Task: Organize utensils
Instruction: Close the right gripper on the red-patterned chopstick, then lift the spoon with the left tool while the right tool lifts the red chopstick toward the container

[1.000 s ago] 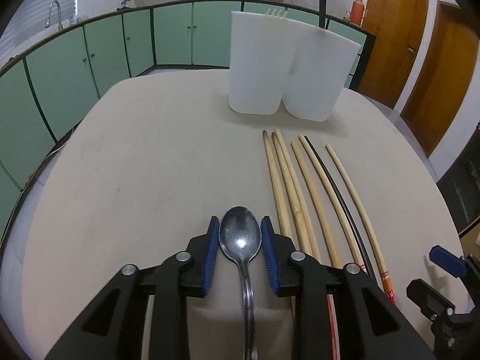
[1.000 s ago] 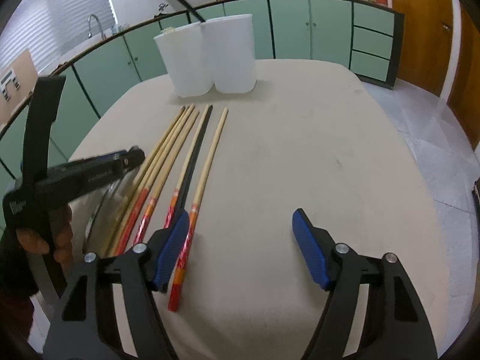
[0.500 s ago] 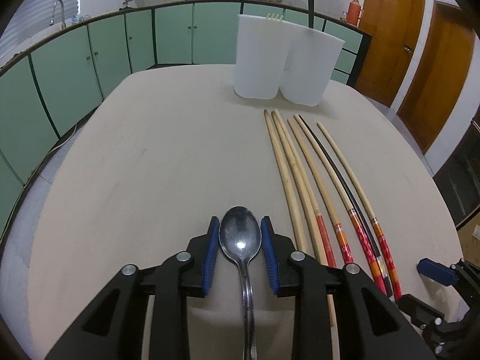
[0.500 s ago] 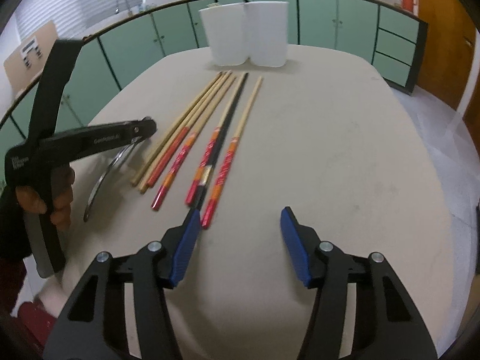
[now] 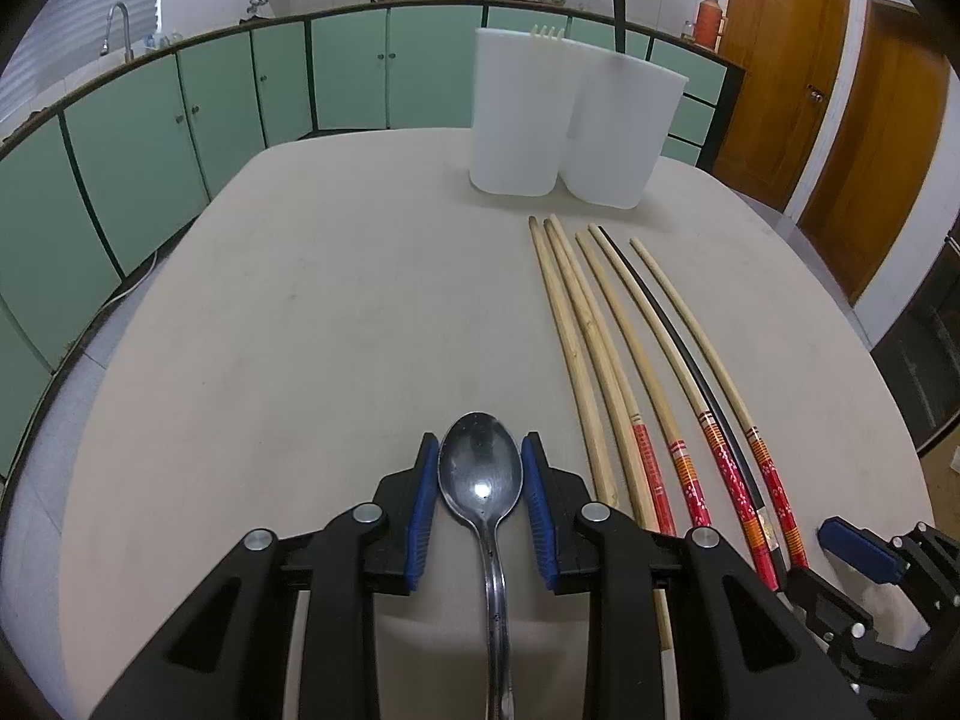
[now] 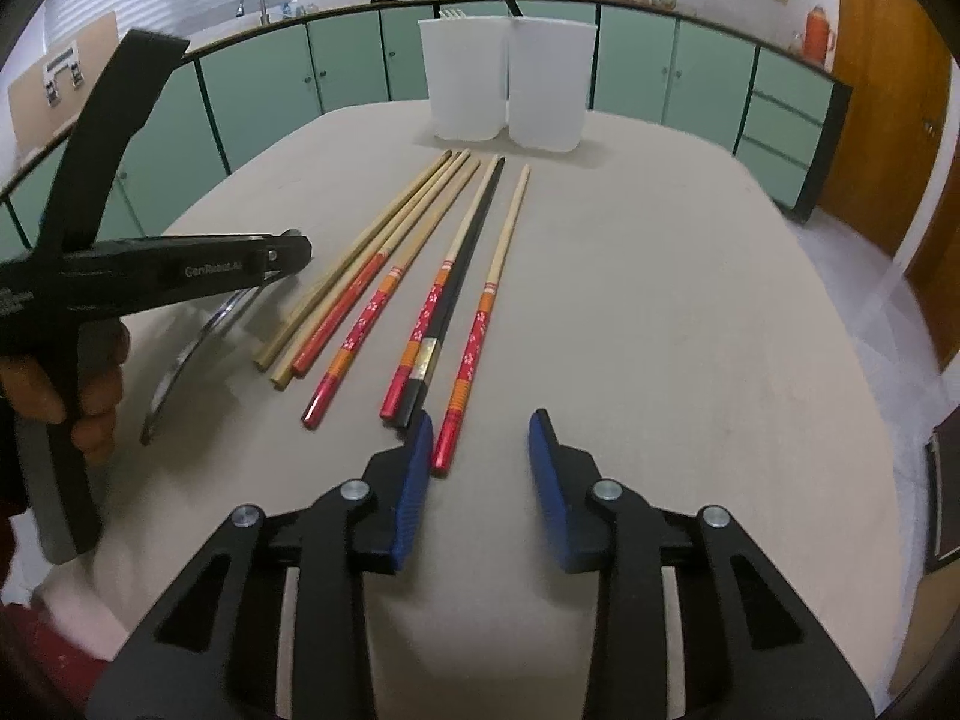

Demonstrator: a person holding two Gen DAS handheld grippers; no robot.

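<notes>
My left gripper (image 5: 480, 489) is shut on a metal spoon (image 5: 480, 474), bowl forward, held above the table; from the right wrist view the spoon's handle (image 6: 198, 354) hangs below it. Several chopsticks (image 5: 636, 360) lie side by side on the beige table (image 5: 300, 330), wooden and red-ended ones plus one black (image 6: 462, 276). Two white plastic holders (image 5: 516, 114) (image 5: 618, 126) stand at the far side; a fork's tines and a dark utensil stick out. My right gripper (image 6: 480, 468) is open and empty, near the chopsticks' red ends.
Green cabinets (image 5: 180, 120) ring the room behind the table, with a sink tap (image 5: 120, 24) at the left and wooden doors (image 5: 840, 90) at the right. The table edge drops to a tiled floor (image 6: 888, 300) on the right.
Both grippers have pulled back from the holders toward the near side of the table; the chopsticks' red ends have come into view. The spoon stays gripped; the right gripper stays open.
</notes>
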